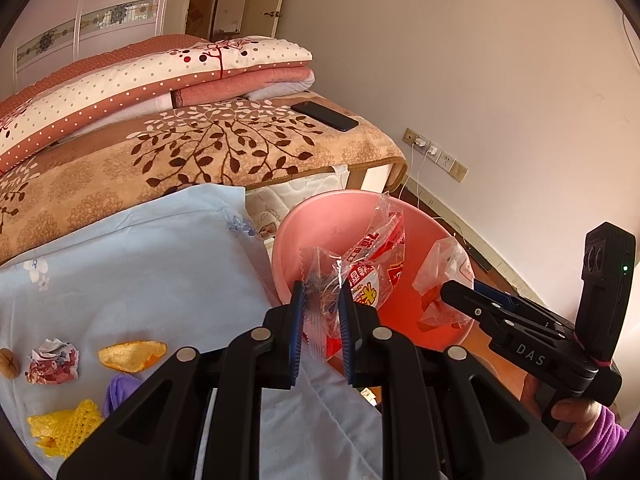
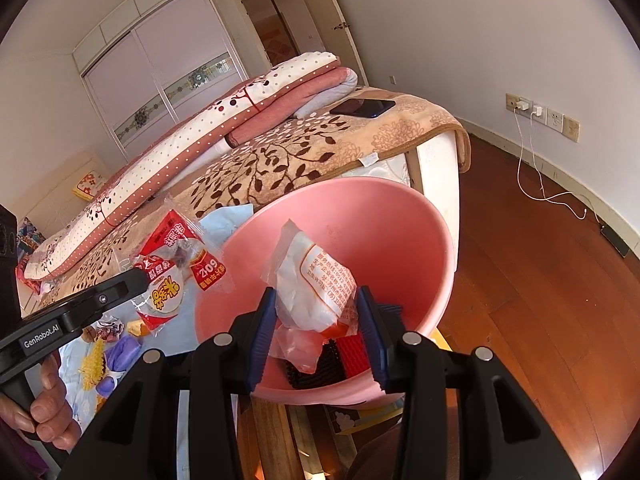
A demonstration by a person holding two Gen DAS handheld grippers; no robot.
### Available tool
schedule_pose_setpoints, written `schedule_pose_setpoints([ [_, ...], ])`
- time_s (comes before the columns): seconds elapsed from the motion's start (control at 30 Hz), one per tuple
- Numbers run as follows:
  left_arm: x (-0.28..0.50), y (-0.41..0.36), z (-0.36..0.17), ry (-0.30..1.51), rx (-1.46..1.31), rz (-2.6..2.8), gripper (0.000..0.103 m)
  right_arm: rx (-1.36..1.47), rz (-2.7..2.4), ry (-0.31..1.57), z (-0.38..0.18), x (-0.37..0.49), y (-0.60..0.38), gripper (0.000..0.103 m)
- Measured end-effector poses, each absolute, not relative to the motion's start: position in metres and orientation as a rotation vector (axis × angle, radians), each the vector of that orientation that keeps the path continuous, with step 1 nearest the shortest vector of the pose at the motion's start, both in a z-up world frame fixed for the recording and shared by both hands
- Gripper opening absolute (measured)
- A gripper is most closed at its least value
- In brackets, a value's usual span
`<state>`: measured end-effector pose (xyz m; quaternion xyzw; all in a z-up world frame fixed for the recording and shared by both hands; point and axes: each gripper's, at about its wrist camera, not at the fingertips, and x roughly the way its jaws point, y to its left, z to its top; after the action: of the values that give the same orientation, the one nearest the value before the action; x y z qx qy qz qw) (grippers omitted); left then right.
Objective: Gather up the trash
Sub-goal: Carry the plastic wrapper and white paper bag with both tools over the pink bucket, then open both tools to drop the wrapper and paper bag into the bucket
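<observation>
Wrapper [image 2: 316,280] between right claw [image 2: 316,312] fingers.

Basin [image 2: 400,216] beside bed [image 1: 240,152], phone [image 1: 325,116] on bed, possibly peel [image 1: 132,354] on sheet [image 1: 140,260]

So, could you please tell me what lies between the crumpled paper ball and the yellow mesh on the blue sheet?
Only bare blue sheet lies between the crumpled paper ball and the yellow mesh, as the left wrist view shows.

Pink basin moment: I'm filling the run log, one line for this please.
left gripper: shut on red wrapper | right gripper: shut on white wrapper | both over pink basin
</observation>
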<state>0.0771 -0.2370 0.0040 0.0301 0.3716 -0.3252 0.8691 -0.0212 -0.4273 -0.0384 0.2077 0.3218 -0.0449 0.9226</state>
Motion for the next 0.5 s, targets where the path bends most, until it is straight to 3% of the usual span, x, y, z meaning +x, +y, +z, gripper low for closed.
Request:
schedule_pose_setpoints([
  [0.4,0.081,-0.266,-0.005,0.810,0.112,-0.677,0.018,0.445,-0.097,0.663,-0.044,-0.023,-0.440,0.041],
  [0.43,0.082,-0.267,-0.006,0.815,0.112,-0.679,0.019,0.448,-0.098,0.662,-0.044,-0.024,-0.441,0.041],
  [0.5,0.082,-0.269,-0.006,0.818,0.109,-0.685,0.036,0.452,-0.099,0.660,-0.044,-0.024,-0.442,0.041],
])
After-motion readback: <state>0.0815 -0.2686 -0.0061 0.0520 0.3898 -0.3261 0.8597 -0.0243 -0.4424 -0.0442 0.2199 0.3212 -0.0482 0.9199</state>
